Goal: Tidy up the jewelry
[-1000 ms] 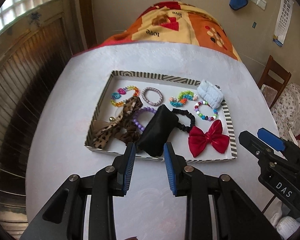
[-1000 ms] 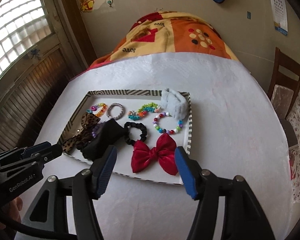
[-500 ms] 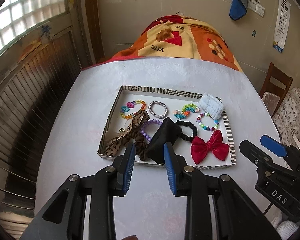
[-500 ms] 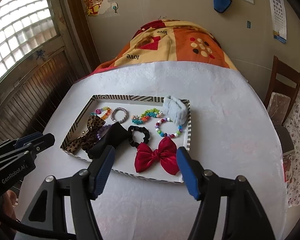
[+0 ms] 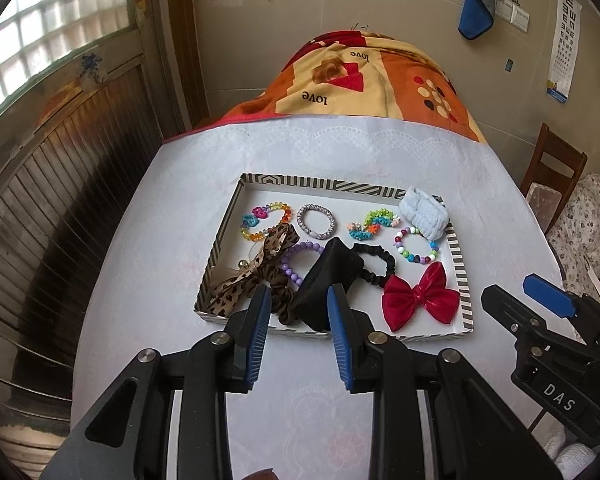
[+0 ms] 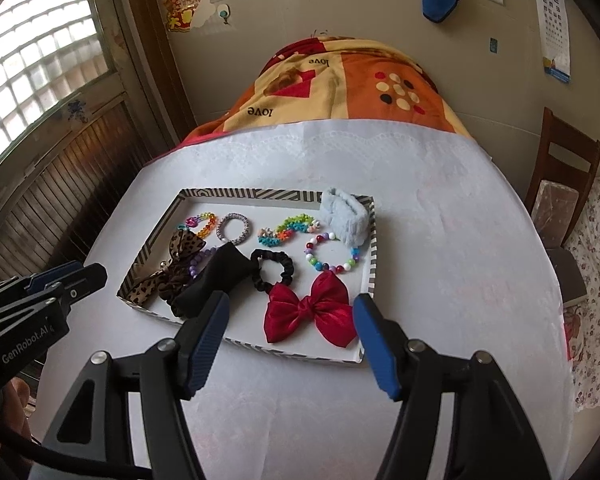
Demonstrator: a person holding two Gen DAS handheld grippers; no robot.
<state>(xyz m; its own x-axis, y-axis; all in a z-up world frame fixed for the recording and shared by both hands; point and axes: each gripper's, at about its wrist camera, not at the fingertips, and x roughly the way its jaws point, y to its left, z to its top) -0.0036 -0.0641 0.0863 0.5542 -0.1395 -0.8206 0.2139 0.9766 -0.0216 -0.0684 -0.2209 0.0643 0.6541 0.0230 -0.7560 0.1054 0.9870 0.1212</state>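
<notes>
Change: over the last second both grippers have drawn back and risen from the tray (image 5: 458, 256); it looks smaller now and more of the white tablecloth (image 5: 180, 208) shows in front of it. Nothing inside the tray has moved, so sorting looks either finished or not yet resumed (I cannot tell which).

Left gripper (image 5: 298, 336): empty, blue pads set a modest gap apart, hovering over the cloth just short of the tray's near rim.

Tray, left part: a floppy leopard-print bow (image 5: 256, 272) of thin fabric; behind it a bracelet of clear coloured beads (image 5: 266, 222) and a silver woven ring (image 5: 315, 221); a bracelet of round purple beads (image 5: 300, 260) partly under the bow.

Tray, middle: a matte black cloth pouch (image 5: 324, 280), lying on the purple beads' edge, touching a ruffled black scrunchie (image 5: 374, 266); a chunky flower-bead bracelet (image 5: 374, 224) behind.

Tray, right part: a shiny red satin bow (image 6: 310, 308) near the front rim; a ring of glossy mixed beads (image 6: 332, 252); a fluffy pale-blue band (image 6: 346, 216) in the far corner.

Right gripper (image 6: 290, 336): empty, fingers spread wide, held in front of the red bow.

Tray walls: low card, black-and-white stripes.
</notes>
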